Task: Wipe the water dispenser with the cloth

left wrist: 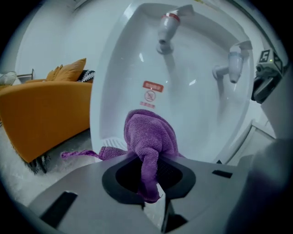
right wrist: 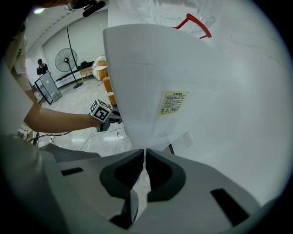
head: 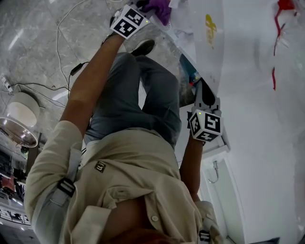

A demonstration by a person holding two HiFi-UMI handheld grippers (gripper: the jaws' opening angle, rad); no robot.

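The white water dispenser (head: pixel 209 43) stands in front of me. In the left gripper view its tap recess (left wrist: pixel 192 105) holds a red-capped tap (left wrist: pixel 167 25) and a second pale tap (left wrist: pixel 236 61). My left gripper (left wrist: pixel 149 176) is shut on a purple cloth (left wrist: pixel 151 137), which bunches up against the lower recess wall. In the head view that gripper (head: pixel 143 7) and the cloth (head: pixel 159 8) are at the top edge. My right gripper (right wrist: pixel 144 153) is shut with nothing in it, close to the dispenser's side panel near a yellow label (right wrist: pixel 173 103); it shows lower in the head view (head: pixel 204 95).
An orange sofa (left wrist: pixel 41 109) with a cushion stands left of the dispenser. Cables (head: pixel 62 43) and a round metal bowl (head: pixel 19 131) lie on the marble floor. A standing fan (right wrist: pixel 66 59) and a person are far back in the room.
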